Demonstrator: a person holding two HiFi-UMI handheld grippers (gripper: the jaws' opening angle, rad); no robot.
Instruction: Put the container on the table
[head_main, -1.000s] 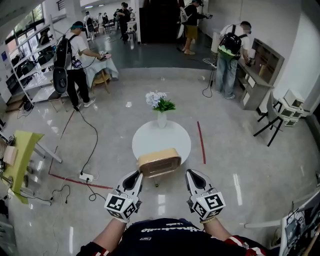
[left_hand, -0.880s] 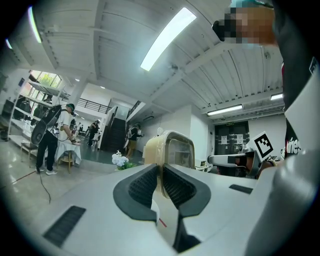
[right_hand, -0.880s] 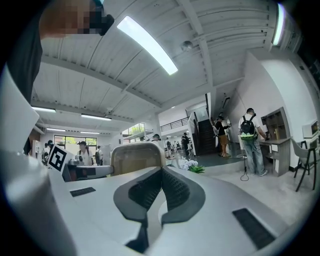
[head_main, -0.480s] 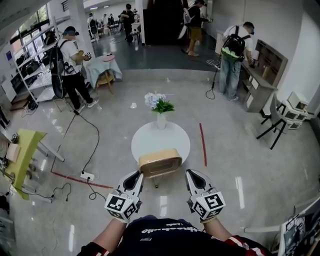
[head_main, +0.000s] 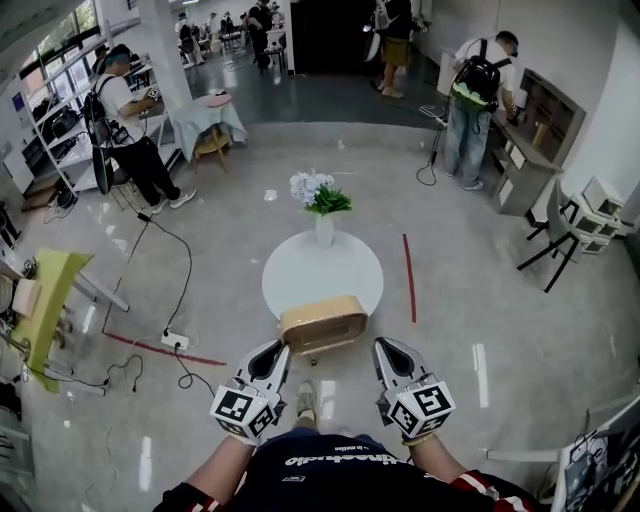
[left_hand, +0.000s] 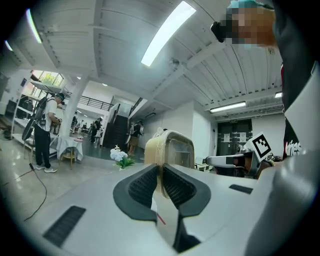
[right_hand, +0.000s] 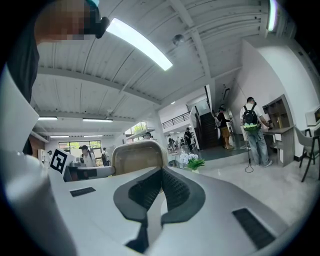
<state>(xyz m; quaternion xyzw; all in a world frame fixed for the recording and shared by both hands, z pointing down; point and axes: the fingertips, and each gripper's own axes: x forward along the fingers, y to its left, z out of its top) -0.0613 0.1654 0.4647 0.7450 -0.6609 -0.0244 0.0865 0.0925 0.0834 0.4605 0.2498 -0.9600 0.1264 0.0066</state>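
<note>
Holding the beige container level above the round white table near its front edge, the left gripper and right gripper each clench a side rim, apparently sharing its weight for set-down.

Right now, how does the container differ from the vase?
The container is tan, wide and low; the vase is white, slim and upright. The vase holds flowers and stands at the far edge of the table; the container is held up at its near edge, not set down yet.
</note>
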